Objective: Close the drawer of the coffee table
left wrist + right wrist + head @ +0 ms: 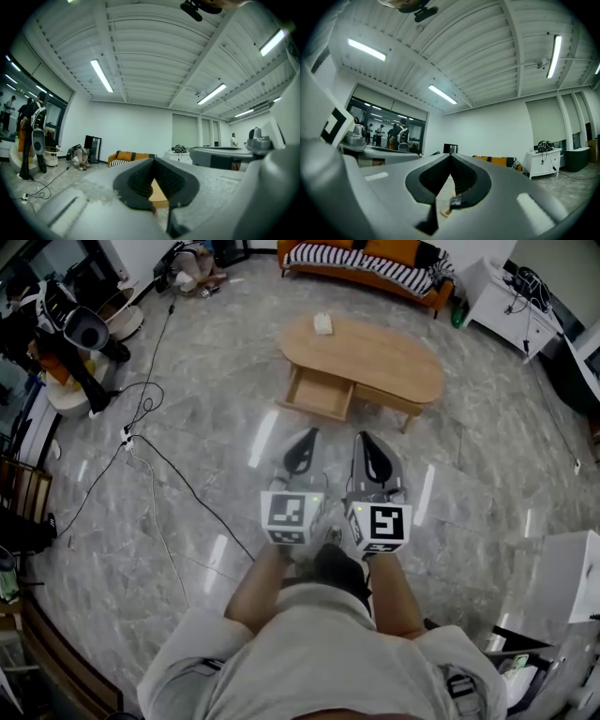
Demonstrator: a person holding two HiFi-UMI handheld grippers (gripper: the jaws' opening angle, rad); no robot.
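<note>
Both closed and empty, the left tool (306, 439) and right tool (368, 444) face the open drawer (320, 393), well ahead and nearer the left.

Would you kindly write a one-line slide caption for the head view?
Both shut, the left hand-held gripper and right hand-held gripper face the coffee table, its drawer open.
</note>
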